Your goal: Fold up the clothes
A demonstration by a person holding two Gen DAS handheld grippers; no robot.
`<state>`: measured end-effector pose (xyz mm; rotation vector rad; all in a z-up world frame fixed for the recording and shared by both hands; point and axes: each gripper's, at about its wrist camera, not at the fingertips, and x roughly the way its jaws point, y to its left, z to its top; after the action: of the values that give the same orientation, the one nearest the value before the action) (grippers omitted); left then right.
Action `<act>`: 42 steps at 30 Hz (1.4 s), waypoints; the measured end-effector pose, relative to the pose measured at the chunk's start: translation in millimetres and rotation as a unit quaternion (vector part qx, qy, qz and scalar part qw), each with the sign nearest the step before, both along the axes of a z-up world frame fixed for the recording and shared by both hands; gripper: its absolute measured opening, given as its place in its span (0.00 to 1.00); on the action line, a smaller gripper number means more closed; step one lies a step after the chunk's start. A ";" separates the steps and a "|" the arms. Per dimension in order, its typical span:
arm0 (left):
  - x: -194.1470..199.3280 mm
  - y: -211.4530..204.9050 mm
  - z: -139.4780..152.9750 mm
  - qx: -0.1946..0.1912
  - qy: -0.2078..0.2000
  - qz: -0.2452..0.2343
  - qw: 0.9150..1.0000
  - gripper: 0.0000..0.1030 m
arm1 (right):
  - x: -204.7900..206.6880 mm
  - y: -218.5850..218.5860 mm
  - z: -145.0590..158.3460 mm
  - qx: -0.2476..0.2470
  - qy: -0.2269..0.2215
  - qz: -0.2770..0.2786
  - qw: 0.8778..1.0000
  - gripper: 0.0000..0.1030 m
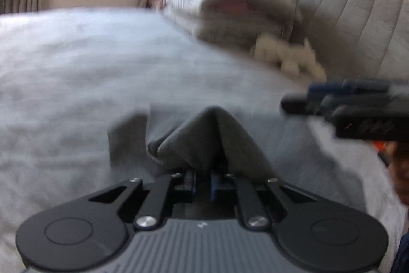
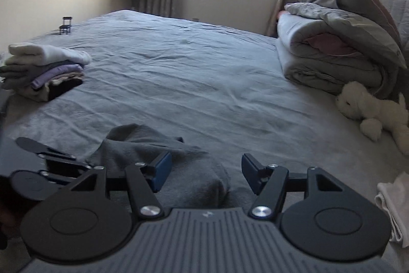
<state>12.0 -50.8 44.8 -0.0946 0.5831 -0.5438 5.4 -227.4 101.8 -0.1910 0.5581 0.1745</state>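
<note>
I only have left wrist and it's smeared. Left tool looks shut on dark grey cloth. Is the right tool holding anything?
Observer: No. The right tool is open, fingers wide apart, with the dark grey garment lying on the bed between and ahead of them.
Operator: Any finished folds? I see none.
Observer: Yes, a stack of folded clothes sits at the far left of the bed sheet, white piece on top.
Operator: More to fold?
Observer: A white cloth lies at the right edge, near the right tool; I cannot tell what garment it is.
Operator: Left tool from your side?
Observer: The left tool shows at lower left, beside the garment; its grip is hidden there.
</note>
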 end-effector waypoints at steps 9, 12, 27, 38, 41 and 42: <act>-21.2 74.2 74.9 -0.114 -0.124 0.057 0.984 0.09 | 0.2 -24.7 7.8 0.071 -0.020 -0.041 0.996 0.62; -19.8 86.2 76.7 -0.124 -0.118 0.076 0.982 0.09 | -2.0 -16.7 7.6 0.074 -0.009 -0.016 0.997 0.62; 16.2 92.9 51.3 -0.102 0.014 0.123 0.987 0.52 | 1.6 20.3 -23.0 0.019 0.083 0.075 0.994 0.71; 18.4 87.8 39.6 -0.046 0.045 0.122 0.990 0.62 | 6.1 33.1 -36.8 0.005 0.098 0.077 0.992 0.29; 19.0 89.5 35.2 -0.031 0.055 0.127 0.990 0.73 | 4.3 28.4 -33.3 0.002 0.078 0.073 0.994 0.52; 19.2 89.6 33.6 -0.024 0.059 0.128 0.990 0.77 | 5.9 26.9 -33.6 0.002 0.080 0.066 0.995 0.58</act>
<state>31.3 38.8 78.4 -0.2457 0.6612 -0.3046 11.3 -200.5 68.2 -0.2120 0.7047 0.3212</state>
